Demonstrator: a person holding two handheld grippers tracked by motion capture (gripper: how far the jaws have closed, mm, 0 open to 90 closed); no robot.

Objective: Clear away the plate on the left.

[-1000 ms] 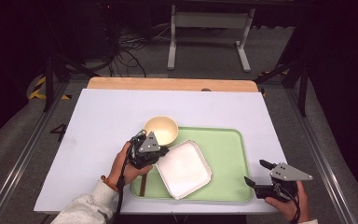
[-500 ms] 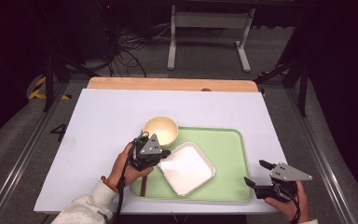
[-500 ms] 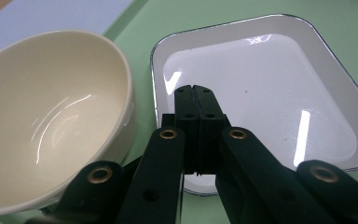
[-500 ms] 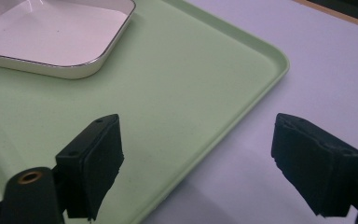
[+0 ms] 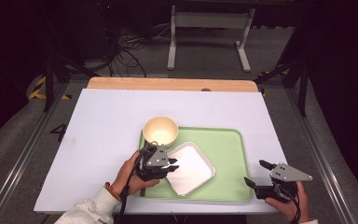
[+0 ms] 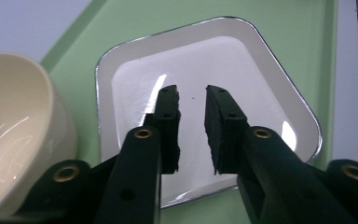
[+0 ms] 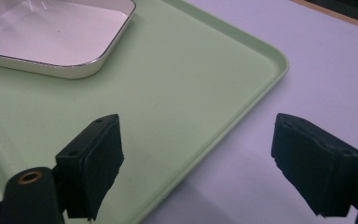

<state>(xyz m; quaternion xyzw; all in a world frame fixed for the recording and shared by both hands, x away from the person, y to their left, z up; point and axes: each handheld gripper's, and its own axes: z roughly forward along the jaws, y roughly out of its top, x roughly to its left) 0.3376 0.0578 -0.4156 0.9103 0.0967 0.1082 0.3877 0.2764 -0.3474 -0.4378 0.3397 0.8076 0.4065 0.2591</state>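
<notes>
A white square plate [image 5: 192,169] with a silver rim lies flat on the green tray [image 5: 226,144]. A cream bowl [image 5: 160,130] stands at the tray's far left corner. My left gripper [image 5: 172,164] hovers at the plate's left edge. In the left gripper view its jaws [image 6: 192,93] have just been opening; a narrow gap stands between them over the plate [image 6: 233,60], with nothing gripped and the bowl [image 6: 14,121] beside them. My right gripper [image 5: 254,171] is open at the tray's near right corner. Its jaws [image 7: 198,135] straddle the tray rim [image 7: 261,60] without touching it.
The tray sits on a white table top [image 5: 102,130] with a wooden strip [image 5: 168,84] along the far edge. Beyond the table are a metal stand [image 5: 209,21] and cables on the floor. The table's left half offers free room.
The plate, held up at a tilt by my left gripper before, now lies flat on the tray. The left jaws have parted and let go of it. The right gripper has kept still.
</notes>
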